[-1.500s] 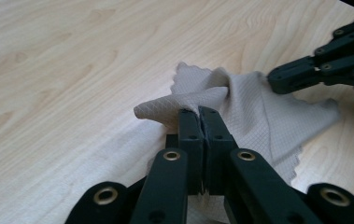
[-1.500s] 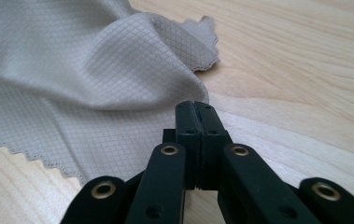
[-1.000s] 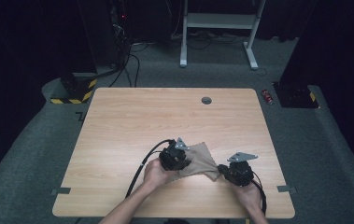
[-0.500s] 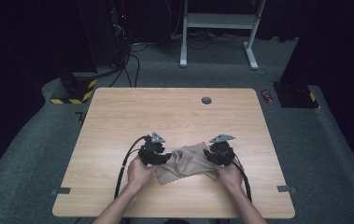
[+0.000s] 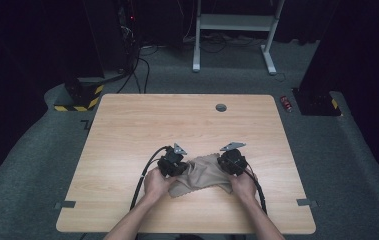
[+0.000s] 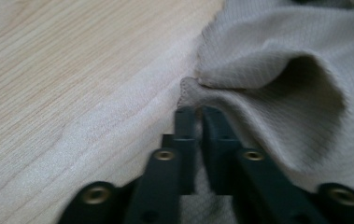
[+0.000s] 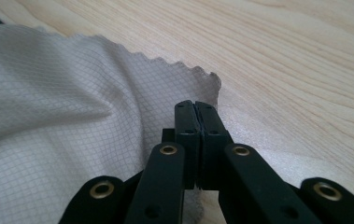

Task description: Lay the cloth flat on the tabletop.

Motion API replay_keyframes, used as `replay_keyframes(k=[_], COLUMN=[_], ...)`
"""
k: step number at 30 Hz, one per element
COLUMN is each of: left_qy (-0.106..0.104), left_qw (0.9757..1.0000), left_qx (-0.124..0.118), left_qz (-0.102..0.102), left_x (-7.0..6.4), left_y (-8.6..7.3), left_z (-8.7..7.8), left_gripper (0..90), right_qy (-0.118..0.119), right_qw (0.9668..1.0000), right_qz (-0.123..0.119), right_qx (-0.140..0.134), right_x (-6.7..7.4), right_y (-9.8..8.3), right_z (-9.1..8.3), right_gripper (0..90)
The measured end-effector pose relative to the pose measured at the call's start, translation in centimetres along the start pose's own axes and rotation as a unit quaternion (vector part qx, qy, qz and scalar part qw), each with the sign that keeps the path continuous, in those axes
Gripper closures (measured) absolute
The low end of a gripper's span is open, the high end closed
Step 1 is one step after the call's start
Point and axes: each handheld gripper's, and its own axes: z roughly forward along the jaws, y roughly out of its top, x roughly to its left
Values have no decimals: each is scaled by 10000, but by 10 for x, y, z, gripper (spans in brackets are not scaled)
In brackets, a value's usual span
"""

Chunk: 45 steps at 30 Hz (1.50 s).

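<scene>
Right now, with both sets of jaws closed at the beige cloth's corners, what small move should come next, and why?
Probably lift both corners slightly and draw them apart. The left gripper and right gripper are each shut on an edge of the cloth, which lies rumpled between them on the table, with a deep fold in the left gripper view. Gentle outward tension should flatten it.

Looking like a lab or recording studio, not a home. A plain wooden table (image 5: 127, 130) w/ a cable grommet (image 5: 221, 107) is sitting alone on grey carpet (image 5: 347, 165); tape tabs (image 5: 65, 204) are marking its spot. Black curtains (image 5: 27, 45) are closing off the bkgd, cables (image 5: 139, 70) are trailing across the floor from dark equipment w/ a red LED (image 5: 132, 18). Yellow-black hazard tape (image 5: 79, 106) is edging a stand base, and a white metal frame (image 5: 237, 22) is standing behind.
</scene>
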Motion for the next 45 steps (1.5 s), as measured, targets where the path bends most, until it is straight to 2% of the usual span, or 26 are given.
replay_keyframes(k=[1, 3, 4, 6, 9, 10, 12, 14, 16, 17, 18, 19, 20, 22, 26, 29, 33, 35, 37, 39, 40, 41, 42, 43, 44, 45], left_qy=[-5, -45, -114, -163, -211, -280, -288, -378, -373, -373, -313, -214, -78, 20, 205, 323, 494, 589, 563, 486, 423, 354, 360, 360, 352, 352], left_qw=[9999, 9999, 9997, 9996, 9996, 9995, 9994, 9988, 9990, 9990, 9993, 9997, 9999, 9996, 9993, 9993, 9985, 9981, 9984, 9988, 9991, 9994, 9993, 9993, 9992, 9992], left_qx=[-43, -90, -194, -219, -134, -18, 44, 240, 199, 199, 148, 66, -96, -214, -178, -53, -76, -45, 37, 45, 17, 21, -3, -3, 27, 27], left_qz=[91, 104, 102, 99, 147, 152, 166, 215, 171, 171, 144, 72, -52, -203, -239, -183, -208, -158, -61, -57, -40, -42, 57, 57, 202, 202], left_x=[1, 1, 2, 0, -2, -5, -6, -9, -9, -9, -8, -6, -3, 1, 4, 4, 4, 6, 8, 8, 9, 8, 5, 5, 3, 3], left_y=[0, -1, -5, -12, -22, -32, -37, -45, -42, -42, -39, -34, -27, -20, -9, -2, 3, 4, 5, 5, 6, 6, 6, 6, 6, 6], left_z=[-6, -12, -21, -31, -38, -42, -43, -46, -47, -47, -48, -48, -48, -44, -29, -14, -5, -1, 4, 4, 5, 5, 5, 5, 5, 5], left_gripper=[898, 900, 900, 900, 900, 900, 900, 896, 866, 815, 747, 747, 653, 615, 572, 553, 539, 544, 590, 663, 663, 720, 783, 797, 827, 846], right_qy=[31, 55, 127, 136, 164, 161, 163, 227, 246, 247, 245, 245, 170, 120, -48, -80, -140, -273, -425, -428, -411, -373, -303, -303, -294, -294], right_qw=[9999, 9997, 9991, 9986, 9985, 9992, 9993, 9993, 9991, 9989, 9988, 9988, 9987, 9985, 9985, 9984, 9985, 9987, 9984, 9984, 9986, 9990, 9992, 9992, 9993, 9993], right_qz=[35, 86, 148, 151, 162, 67, 65, 186, 283, 323, 355, 355, 381, 390, 394, 440, 474, 402, 367, 358, 339, 263, 233, 233, 228, 228], right_qx=[-145, -221, -381, -497, -498, -373, -329, -219, -221, -218, -245, -245, -295, -361, -364, -341, -245, -127, -1, -29, -6, 26, 75, 75, 93, 93], right_x=[-1, -2, -6, -10, -12, -12, -11, -14, -18, -19, -20, -20, -20, -20, -19, -20, -21, -21, -22, -22, -22, -21, -20, -20, -22, -22], right_y=[-2, -3, -7, -13, -23, -35, -40, -56, -62, -62, -62, -62, -58, -55, -49, -47, -49, -48, -47, -47, -46, -45, -44, -44, -42, -42], right_z=[-6, -12, -24, -37, -47, -52, -53, -54, -54, -54, -54, -54, -53, -52, -48, -47, -46, -41, -38, -37, -37, -37, -36, -36, -35, -35], right_gripper=[887, 887, 887, 888, 888, 888, 888, 887, 884, 882, 870, 870, 816, 770, 735, 733, 720, 712, 735, 755, 794, 846, 885, 885, 891, 891])
